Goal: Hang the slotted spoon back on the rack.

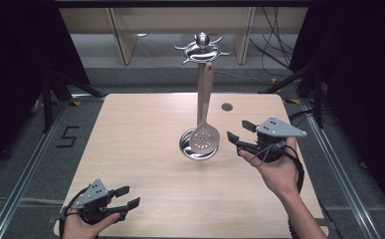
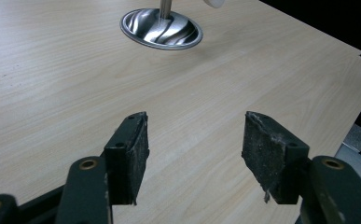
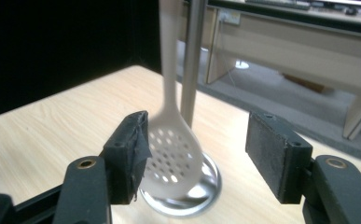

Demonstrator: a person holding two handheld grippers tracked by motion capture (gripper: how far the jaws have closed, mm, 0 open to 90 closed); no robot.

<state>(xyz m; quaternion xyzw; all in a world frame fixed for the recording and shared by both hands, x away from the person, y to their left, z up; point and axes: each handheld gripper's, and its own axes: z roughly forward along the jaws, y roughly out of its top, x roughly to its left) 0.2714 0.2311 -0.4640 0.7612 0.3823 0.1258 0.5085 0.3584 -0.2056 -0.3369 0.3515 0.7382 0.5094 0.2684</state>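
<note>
The left gripper sits released over the table's near-left corner, bare wood all around it. The right gripper gapes empty just beside the skimmer, which hangs from the rack over its steel base, mid-table. A "5" marks the floor to the left.

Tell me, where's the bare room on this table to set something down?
The whole left half, between the left tongs and the stand's round base, is bare wood. So is the far edge. It's crowded between the slotted spoon and the right tongs.
</note>
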